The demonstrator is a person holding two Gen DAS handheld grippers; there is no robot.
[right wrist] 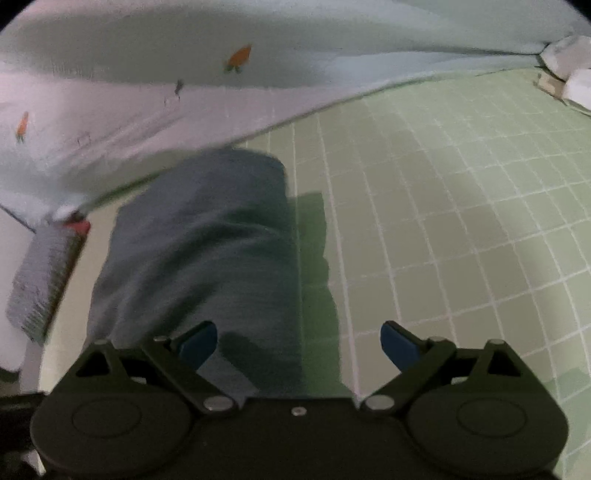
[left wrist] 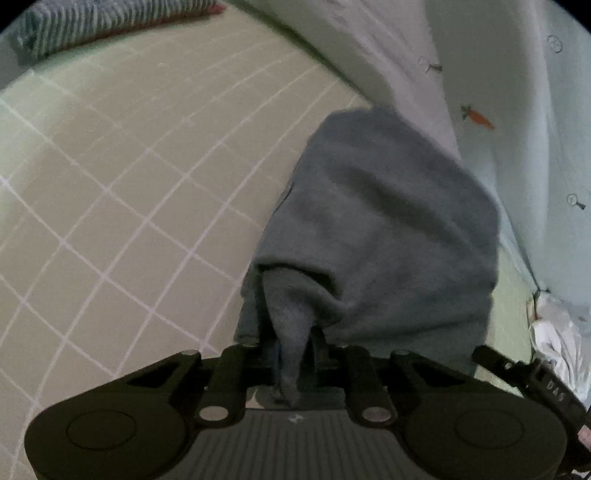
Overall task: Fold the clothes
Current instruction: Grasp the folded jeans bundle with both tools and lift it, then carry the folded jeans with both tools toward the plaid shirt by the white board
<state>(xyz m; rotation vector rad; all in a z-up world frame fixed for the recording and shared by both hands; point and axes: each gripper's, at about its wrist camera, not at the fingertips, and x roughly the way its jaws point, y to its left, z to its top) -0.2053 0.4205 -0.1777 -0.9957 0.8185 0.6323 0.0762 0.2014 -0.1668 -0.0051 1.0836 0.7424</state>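
Observation:
A grey-blue garment lies bunched on the green grid mat. My left gripper is shut on a pinched fold of its near edge, and the cloth rises in a ridge between the fingers. In the right wrist view the same garment stretches away over the mat. My right gripper stands open just above its near end. The left blue pad is over the cloth and the right pad is over bare mat. Nothing is between the right jaws.
A folded striped cloth lies at the mat's far corner, also seen as the striped cloth on the left. A pale sheet with carrot prints borders the mat. Crumpled white fabric sits at the edge.

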